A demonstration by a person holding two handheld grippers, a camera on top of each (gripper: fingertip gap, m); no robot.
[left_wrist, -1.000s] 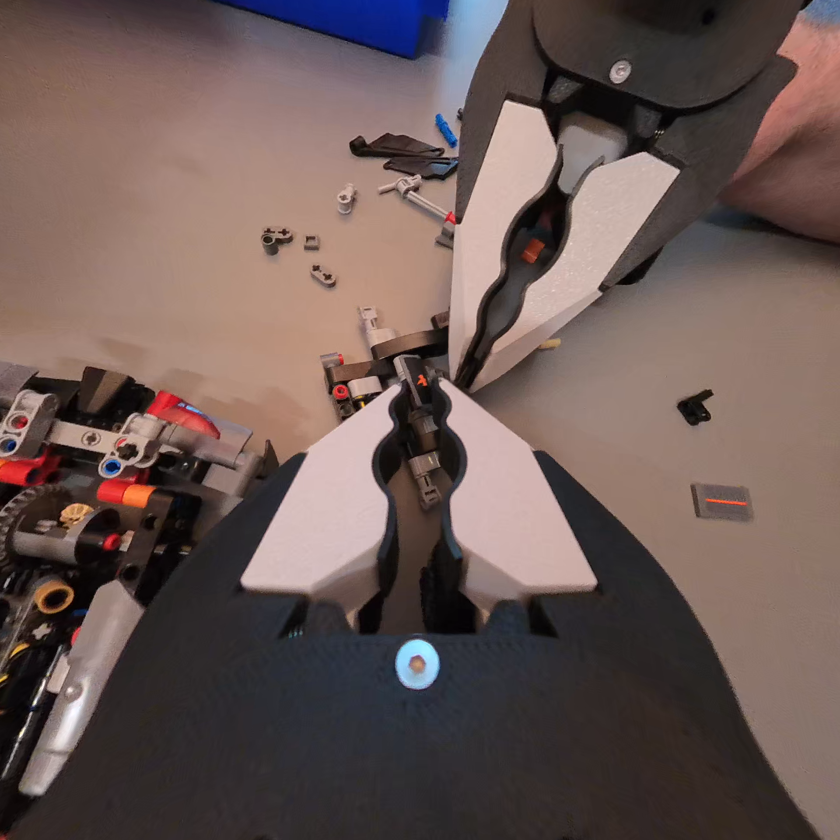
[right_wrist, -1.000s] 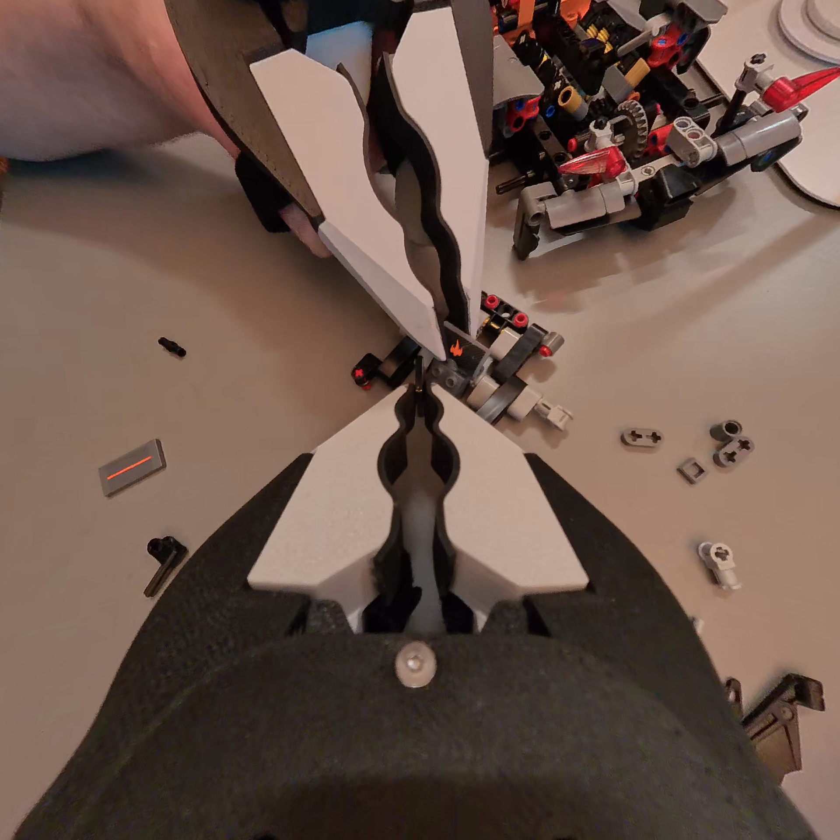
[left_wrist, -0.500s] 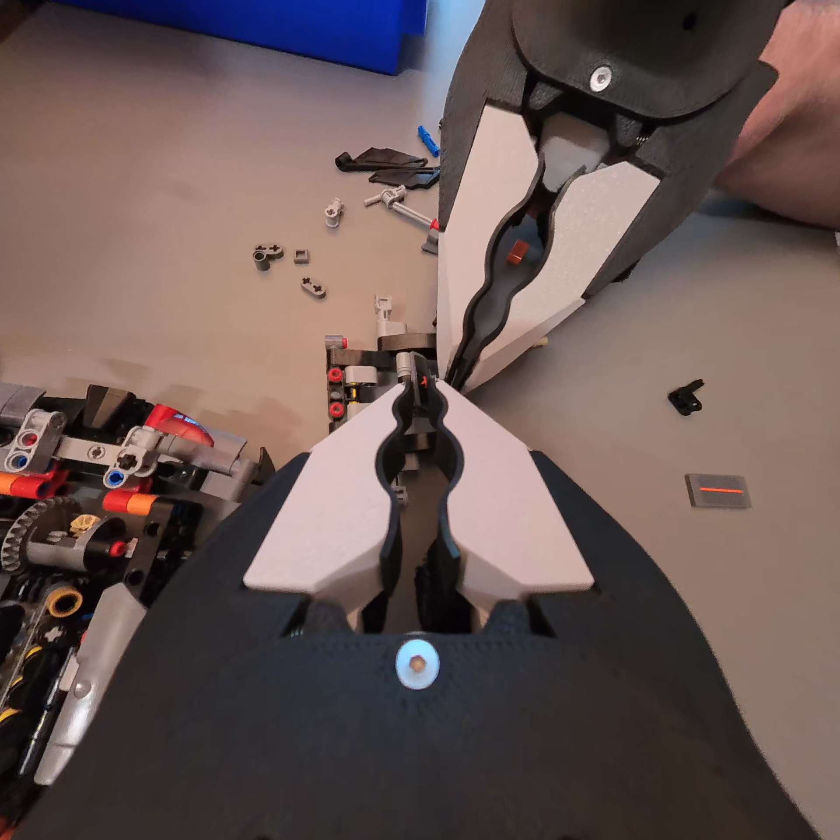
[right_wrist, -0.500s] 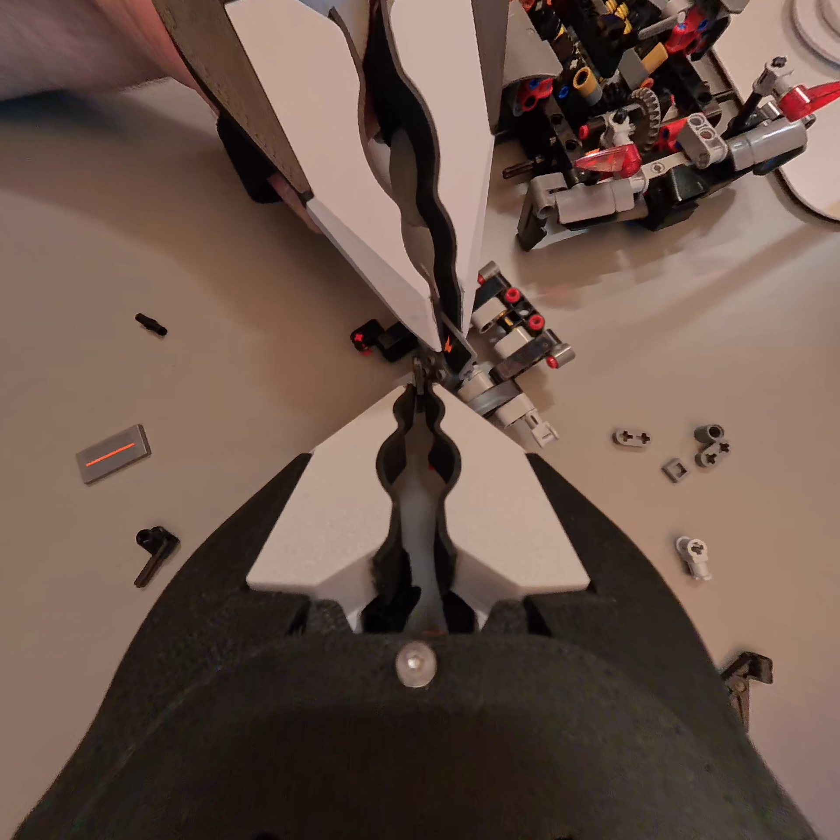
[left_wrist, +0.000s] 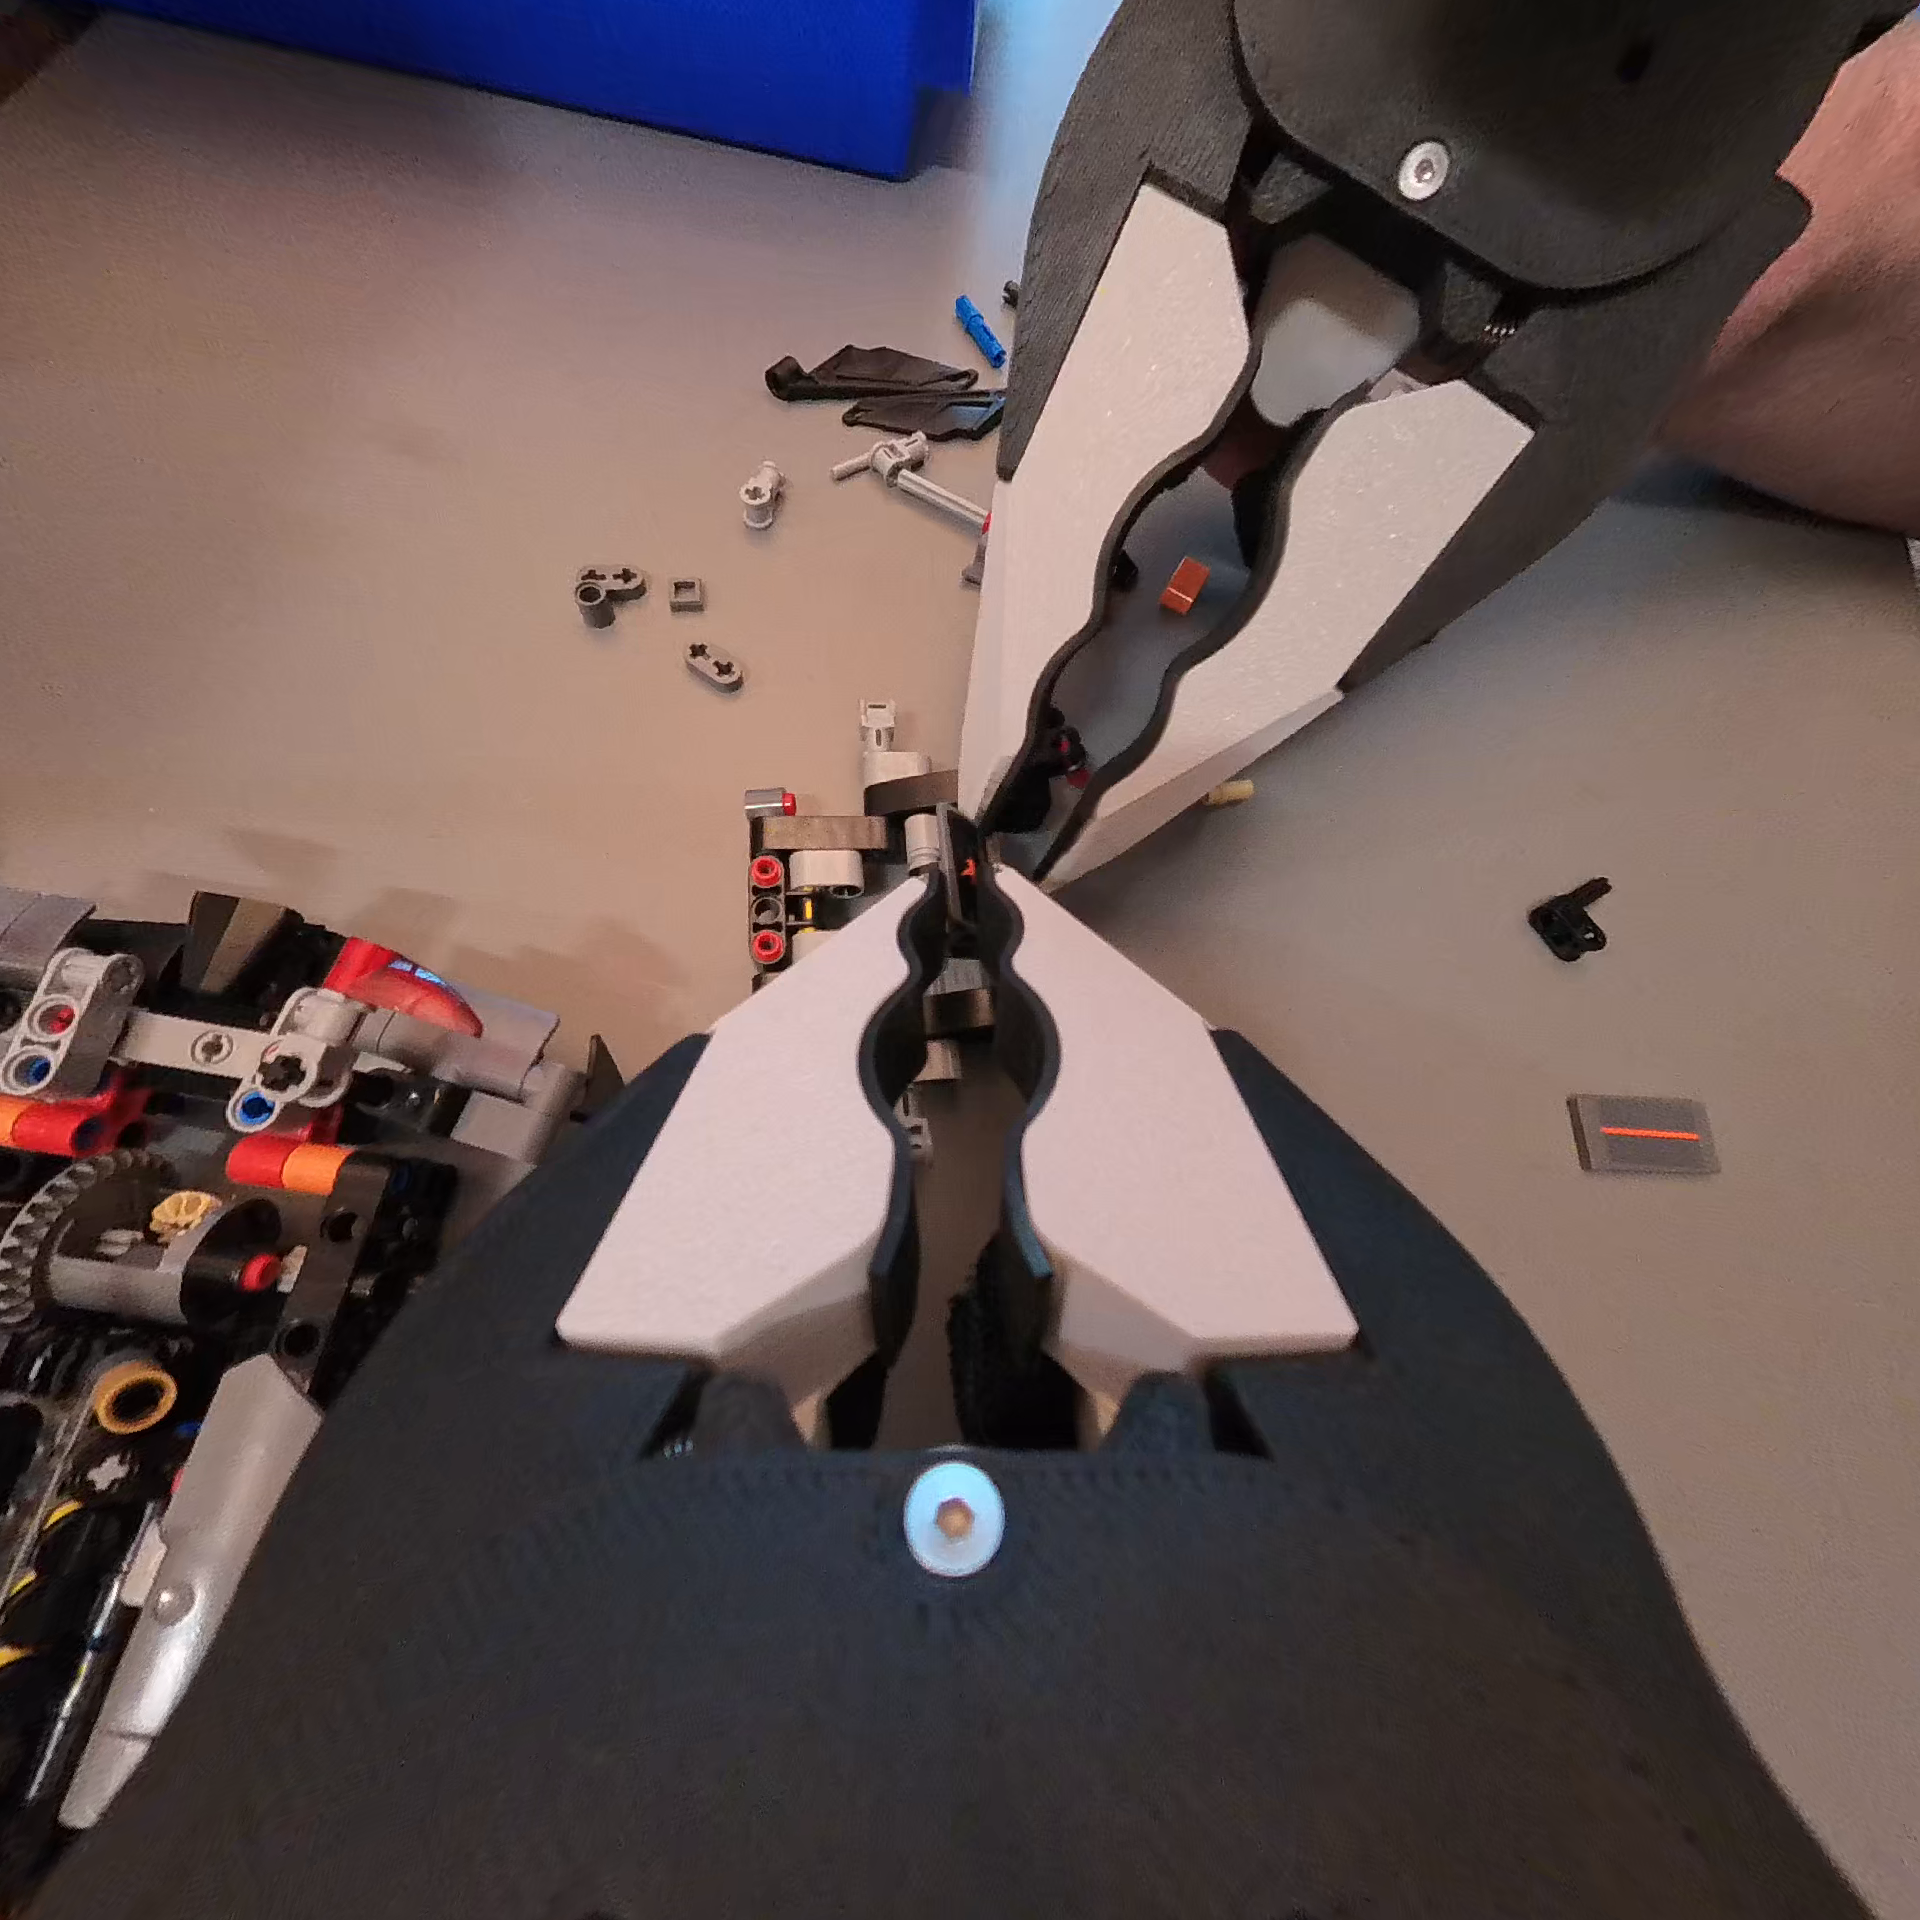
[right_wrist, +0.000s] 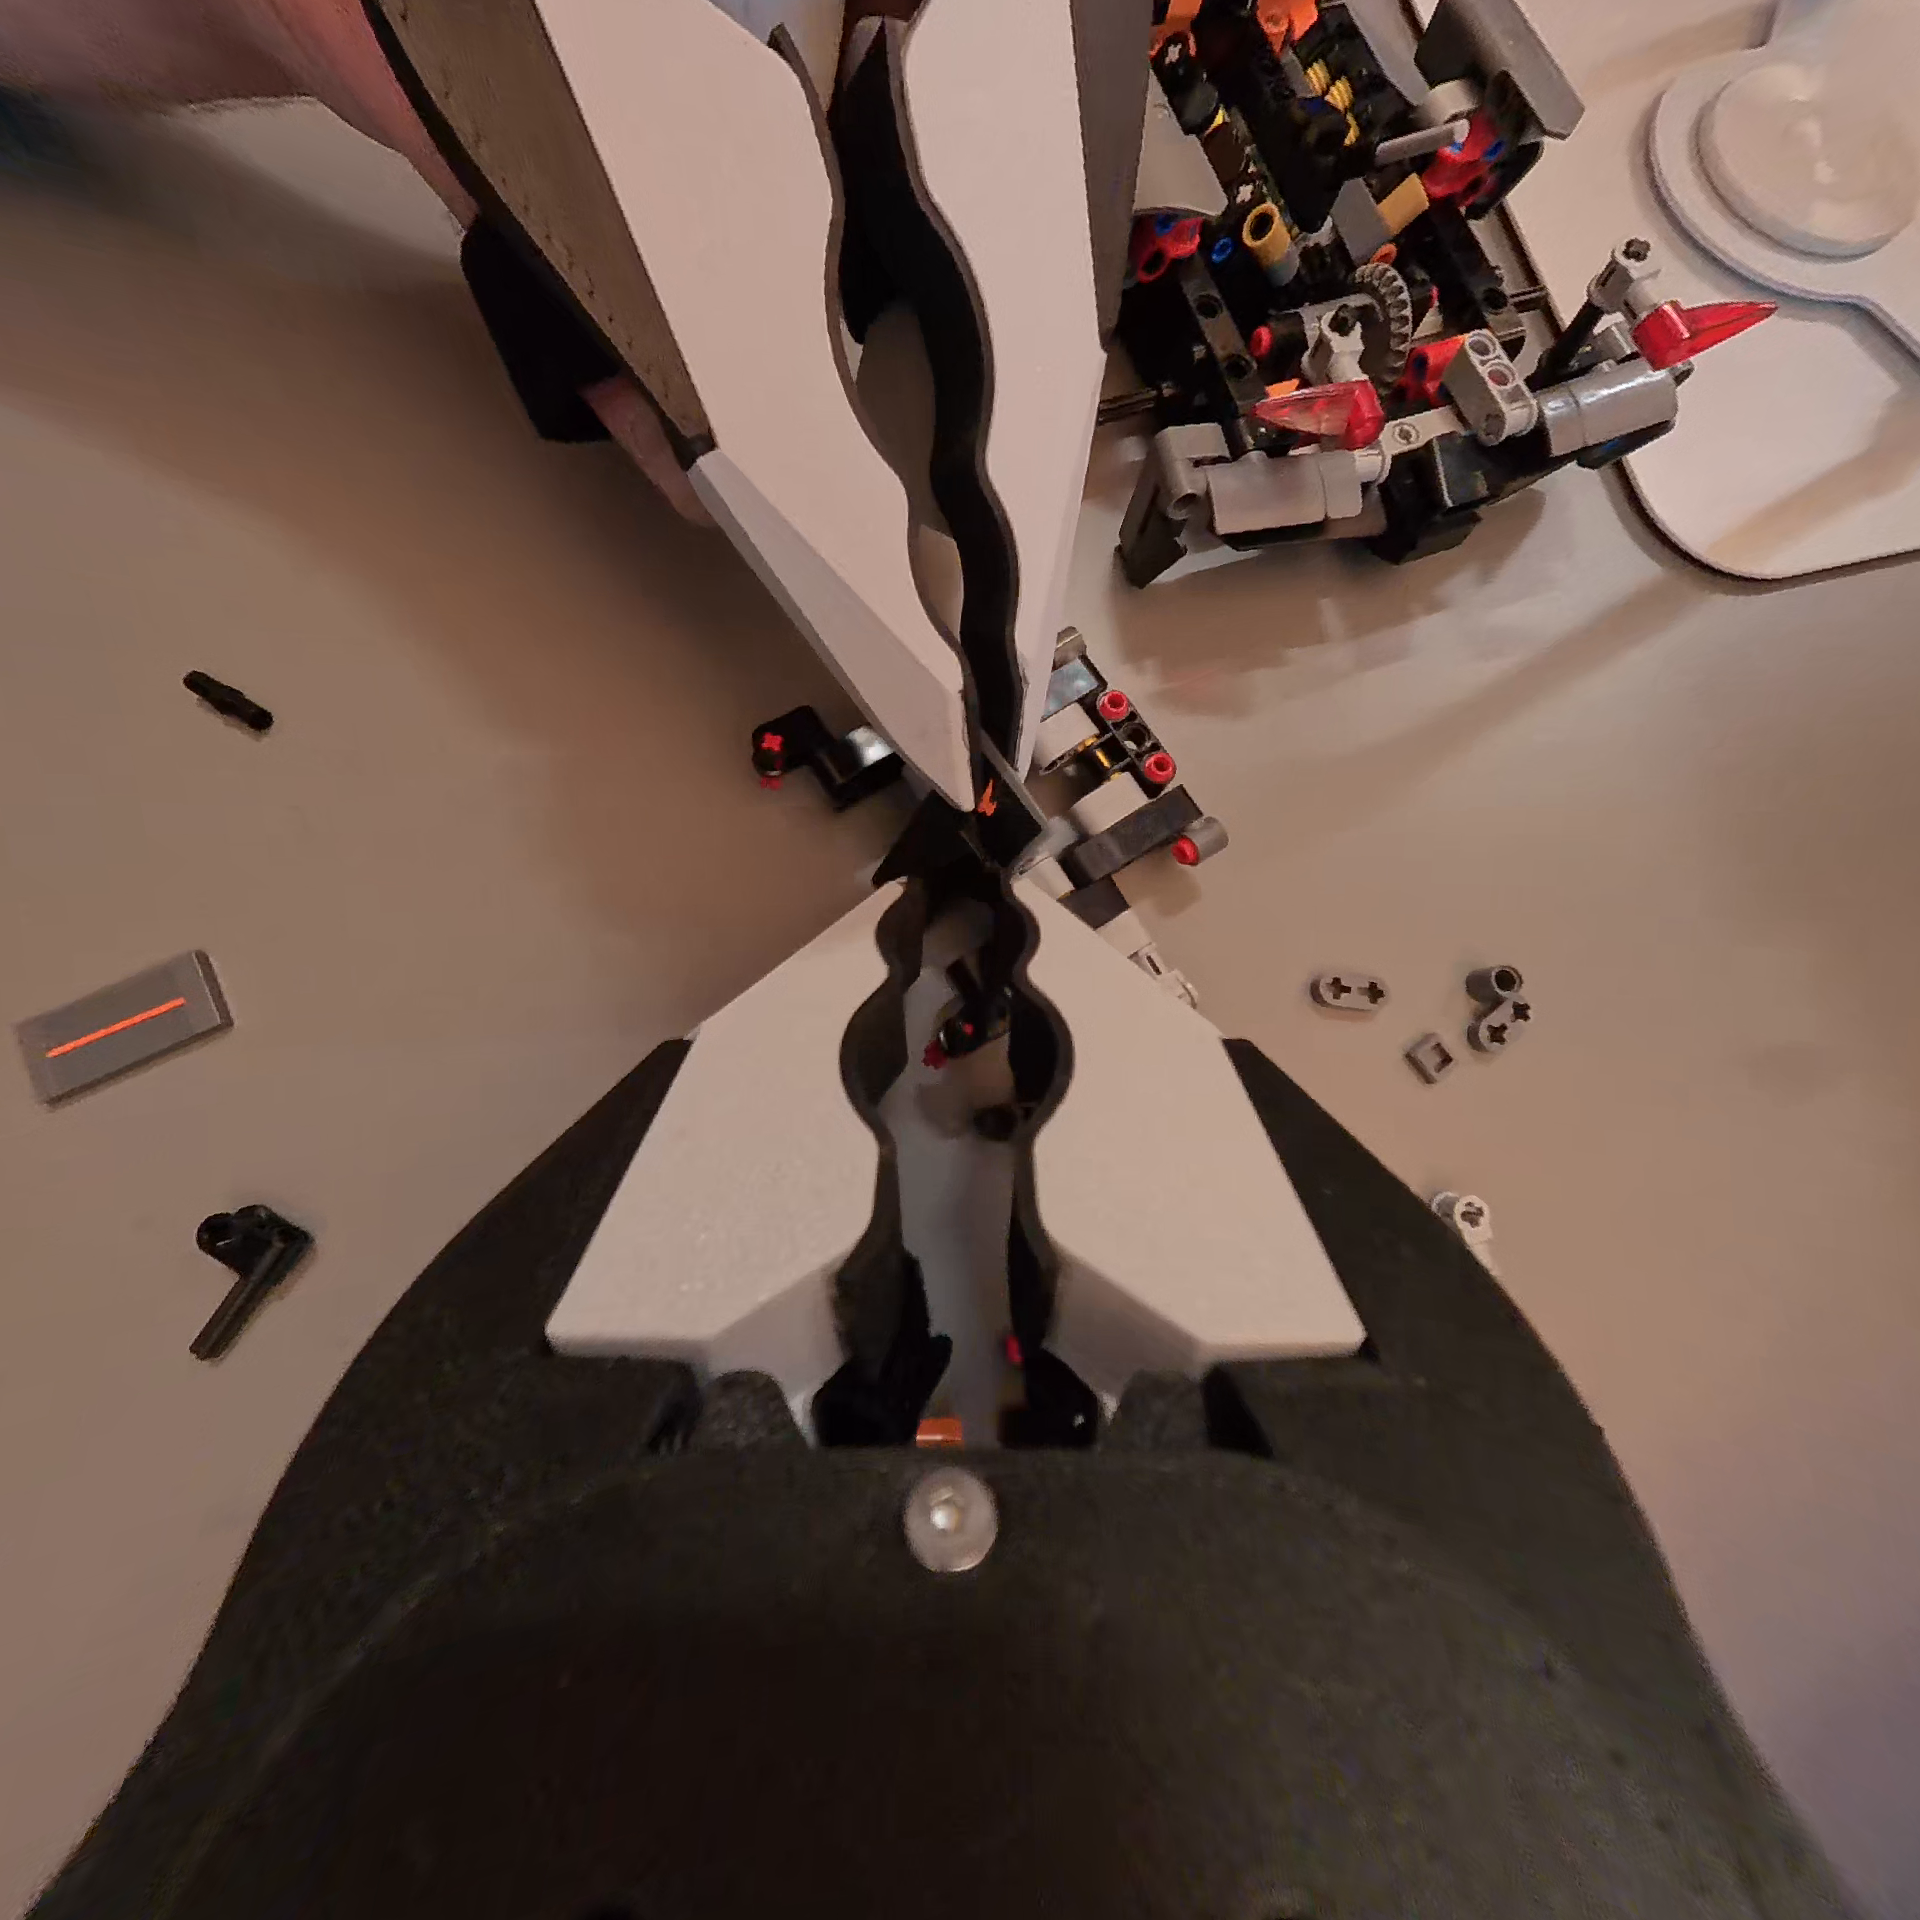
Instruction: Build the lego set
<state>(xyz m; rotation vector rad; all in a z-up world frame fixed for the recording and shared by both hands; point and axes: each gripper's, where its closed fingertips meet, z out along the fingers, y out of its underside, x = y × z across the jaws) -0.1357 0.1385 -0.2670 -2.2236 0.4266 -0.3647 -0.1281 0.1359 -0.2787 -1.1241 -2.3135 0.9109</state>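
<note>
Left gripper is seen nearly closed, tips pinched on a small black plate with an orange mark, which belongs to a small lego sub-assembly of black beams, grey connectors and red pins lying just ahead and left of the tips on the grey table. Right gripper is met tip to tip with the left one over that same sub-assembly; its jaws are narrowed to a thin gap, and a black piece with red pins is seen between the fingers behind the tips. Whether that piece is actually clamped cannot be told.

The large partly built lego model is placed to the left of the left gripper, close beside its body; in the right wrist view it is found ahead and right. A grey tile with an orange line and a black angled connector are lying right of the left gripper, well apart. Small grey connectors are scattered ahead-left. A blue box is seen far ahead. A person's forearm is visible behind the right gripper.
</note>
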